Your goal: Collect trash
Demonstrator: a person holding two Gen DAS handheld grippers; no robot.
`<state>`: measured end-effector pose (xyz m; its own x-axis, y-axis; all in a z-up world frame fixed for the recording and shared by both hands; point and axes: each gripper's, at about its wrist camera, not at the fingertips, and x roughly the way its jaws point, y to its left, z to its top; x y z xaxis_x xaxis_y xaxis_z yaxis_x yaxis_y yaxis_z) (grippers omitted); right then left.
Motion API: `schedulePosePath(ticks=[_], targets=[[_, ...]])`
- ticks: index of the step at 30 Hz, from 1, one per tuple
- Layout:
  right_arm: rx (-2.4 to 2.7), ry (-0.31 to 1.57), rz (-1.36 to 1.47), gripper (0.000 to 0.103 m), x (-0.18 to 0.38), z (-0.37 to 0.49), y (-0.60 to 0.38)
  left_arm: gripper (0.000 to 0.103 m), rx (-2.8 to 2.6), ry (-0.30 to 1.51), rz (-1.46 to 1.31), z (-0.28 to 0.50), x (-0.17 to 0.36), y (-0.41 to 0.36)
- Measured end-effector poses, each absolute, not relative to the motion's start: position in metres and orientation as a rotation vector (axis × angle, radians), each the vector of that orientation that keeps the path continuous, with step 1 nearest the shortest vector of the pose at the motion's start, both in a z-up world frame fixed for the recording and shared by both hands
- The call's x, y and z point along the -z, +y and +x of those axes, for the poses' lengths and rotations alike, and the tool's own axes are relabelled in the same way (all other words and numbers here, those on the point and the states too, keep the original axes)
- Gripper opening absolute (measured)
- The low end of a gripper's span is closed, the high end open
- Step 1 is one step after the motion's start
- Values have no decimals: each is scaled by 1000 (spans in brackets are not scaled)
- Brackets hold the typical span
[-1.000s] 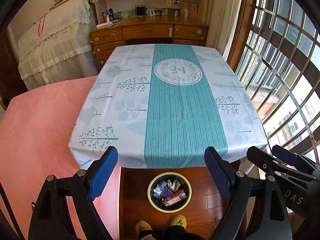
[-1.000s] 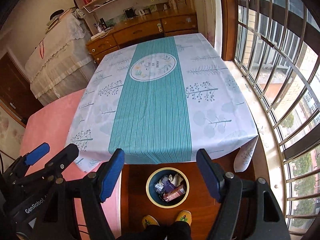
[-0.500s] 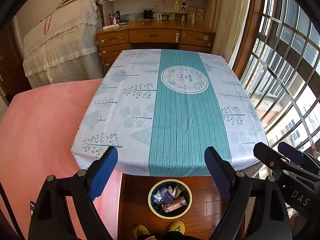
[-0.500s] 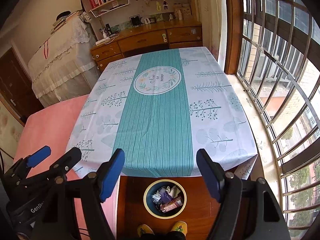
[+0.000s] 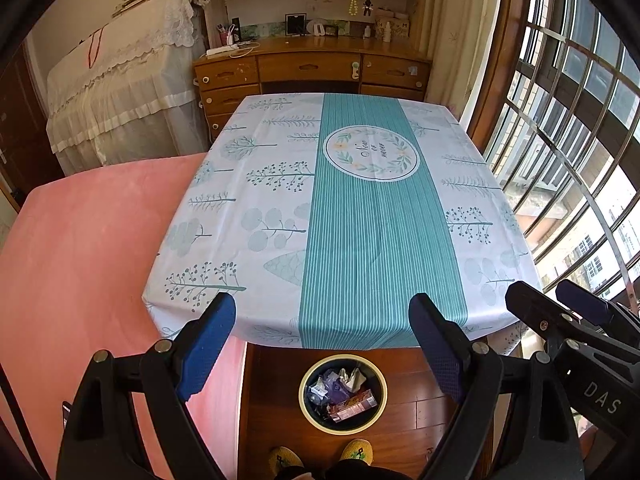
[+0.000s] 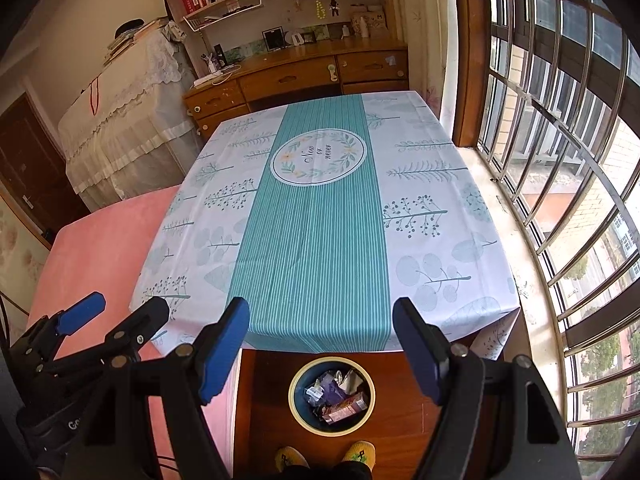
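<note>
Left gripper, right gripper: both agape, empty, held over table edge. Trash sat in bin on floor below. Table looked bare; advise scan w/ both cams before ending

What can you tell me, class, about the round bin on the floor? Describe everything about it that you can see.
The bin is round, with a pale yellow rim and a dark blue inner wall. It stands upright and uncovered on the wooden floor, just in front of the tablecloth's hanging edge and ahead of the person's yellow slippers. Inside lies crumpled trash: clear and purple wrappers, pale paper, and a reddish-brown packet. No claw touches it.
</note>
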<state>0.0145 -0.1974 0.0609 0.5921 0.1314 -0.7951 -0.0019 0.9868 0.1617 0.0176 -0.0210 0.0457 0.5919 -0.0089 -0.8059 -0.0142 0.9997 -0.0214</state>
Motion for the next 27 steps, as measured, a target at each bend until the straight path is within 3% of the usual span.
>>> schedulePosePath(ticks=[27], targets=[[-87, 940, 148, 75, -58, 6, -197, 87, -17, 927, -41, 4, -45, -19]])
